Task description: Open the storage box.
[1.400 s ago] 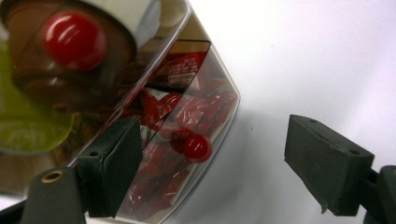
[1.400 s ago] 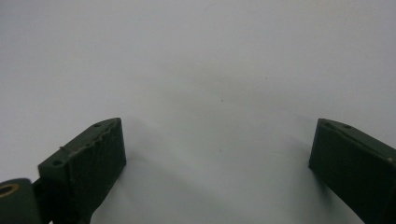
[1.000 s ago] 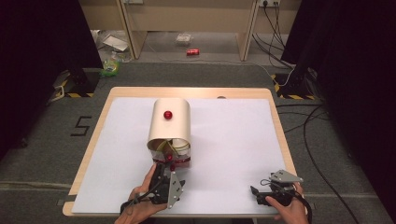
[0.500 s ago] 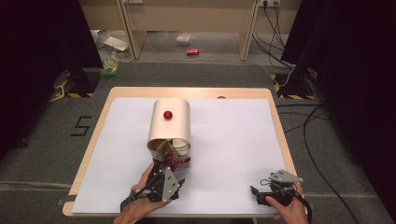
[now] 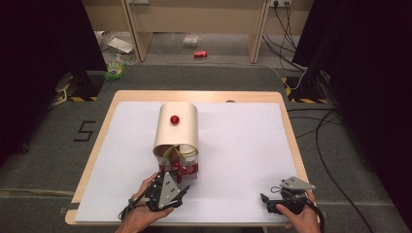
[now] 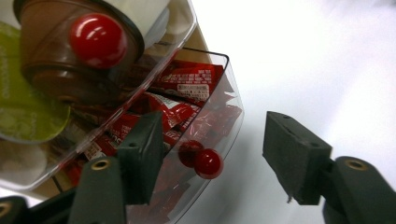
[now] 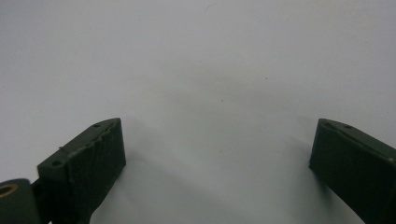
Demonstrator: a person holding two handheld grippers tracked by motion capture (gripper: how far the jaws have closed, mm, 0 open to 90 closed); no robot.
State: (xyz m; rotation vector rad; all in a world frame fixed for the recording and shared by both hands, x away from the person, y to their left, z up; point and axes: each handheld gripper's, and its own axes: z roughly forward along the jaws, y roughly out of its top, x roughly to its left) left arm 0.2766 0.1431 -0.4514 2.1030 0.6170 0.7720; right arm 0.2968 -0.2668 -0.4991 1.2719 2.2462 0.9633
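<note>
The clear drawer point(image 6: 205, 116) of red sachets is the thing being worked here, and it sits at the near end of the beige rounded dispenser point(image 5: 178, 127) in the middle of the bench point(image 5: 243, 145), already poking out a bit toward the person. Its little red knob point(image 6: 208, 163) is right between the jaws of the left hand-held gripper point(image 6: 215, 158), which have just been closing in on it, but there's a visible gap on both sides, so no pinch yet. I'd say the reach is done, and the grab and the pull (or push) on the drawer are what's left. The right hand-held gripper point(image 5: 272, 201) is parked at the near right on bare white bench, jaws spread wide with nothing between them.
</note>
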